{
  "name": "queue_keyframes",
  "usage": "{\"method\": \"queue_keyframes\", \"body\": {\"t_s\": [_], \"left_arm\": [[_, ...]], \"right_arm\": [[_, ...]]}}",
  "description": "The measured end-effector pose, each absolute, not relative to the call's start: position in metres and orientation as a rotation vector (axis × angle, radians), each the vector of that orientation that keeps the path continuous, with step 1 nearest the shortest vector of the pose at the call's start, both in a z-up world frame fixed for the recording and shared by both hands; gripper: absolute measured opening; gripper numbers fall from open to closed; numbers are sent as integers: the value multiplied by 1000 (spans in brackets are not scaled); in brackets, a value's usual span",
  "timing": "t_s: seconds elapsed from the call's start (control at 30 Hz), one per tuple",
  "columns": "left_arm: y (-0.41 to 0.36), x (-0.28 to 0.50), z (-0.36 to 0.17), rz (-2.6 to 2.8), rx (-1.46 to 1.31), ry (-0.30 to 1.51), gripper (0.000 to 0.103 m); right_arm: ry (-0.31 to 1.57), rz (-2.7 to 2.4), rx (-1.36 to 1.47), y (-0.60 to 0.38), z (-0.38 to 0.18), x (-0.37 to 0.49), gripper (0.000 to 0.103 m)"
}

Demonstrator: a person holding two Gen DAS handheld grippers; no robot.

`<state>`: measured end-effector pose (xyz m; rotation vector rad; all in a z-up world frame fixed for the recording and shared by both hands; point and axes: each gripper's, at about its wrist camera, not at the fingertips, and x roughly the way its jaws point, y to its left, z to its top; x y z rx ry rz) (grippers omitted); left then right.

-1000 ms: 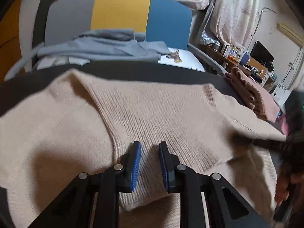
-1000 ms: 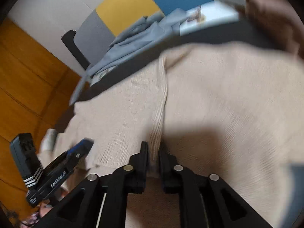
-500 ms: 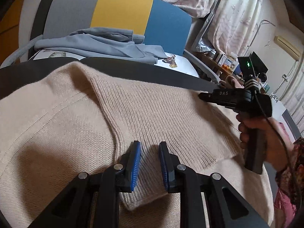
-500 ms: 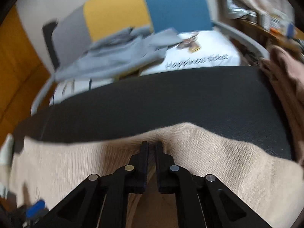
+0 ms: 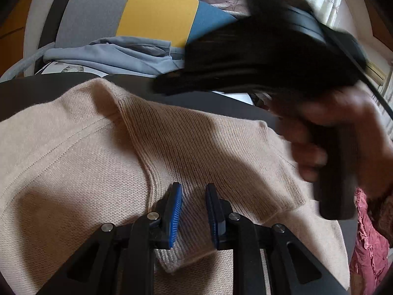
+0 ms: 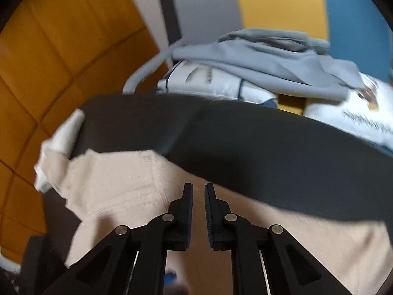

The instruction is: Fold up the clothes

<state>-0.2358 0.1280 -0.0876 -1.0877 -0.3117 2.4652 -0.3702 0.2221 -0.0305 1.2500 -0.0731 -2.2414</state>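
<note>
A beige knit sweater [image 5: 86,159] lies spread flat on a black table [image 6: 221,132]. My left gripper [image 5: 194,189] sits low on its ribbed band [image 5: 208,147], blue pads narrowly apart with the ribbed knit between them. In the left wrist view a hand [image 5: 343,113] holds the right gripper's black handle [image 5: 336,172] above the sweater's far right part, blurred by motion. My right gripper [image 6: 198,189] hovers over the sweater's far edge [image 6: 118,184], jaws almost together, no cloth visibly lifted.
A grey-blue garment [image 6: 270,56] and a white printed cloth [image 6: 356,118] lie on a chair with a grey, yellow and blue back [image 5: 157,14] beyond the table. A white cloth [image 6: 68,132] sits at the table's left end. Pink fabric [image 5: 368,245] is at the near right.
The right gripper has lifted off the sweater's right side and swung left across its far edge. The left gripper and the ribbed band have stayed in place.
</note>
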Motion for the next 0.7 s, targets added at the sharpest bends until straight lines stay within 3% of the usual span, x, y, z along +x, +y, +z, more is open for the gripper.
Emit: {"method": "queue_keyframes", "body": {"t_s": [0.23, 0.37, 0.47, 0.53, 0.7], "left_arm": [[123, -234, -91, 2454, -1072, -346, 19], [122, -234, -92, 2450, -1070, -355, 19], [122, -233, -92, 2449, -1070, -357, 19], [122, -232, -92, 2450, -1070, -355, 19], [123, -230, -93, 2451, -1074, -351, 19]], "right_arm": [[113, -2125, 1328, 161, -61, -395, 10], [105, -2186, 1297, 160, -60, -394, 9], [-91, -2242, 1208, 190, -38, -375, 17], [-175, -2299, 1166, 214, -24, -358, 36], [-138, -2473, 1362, 285, -43, -302, 40]]}}
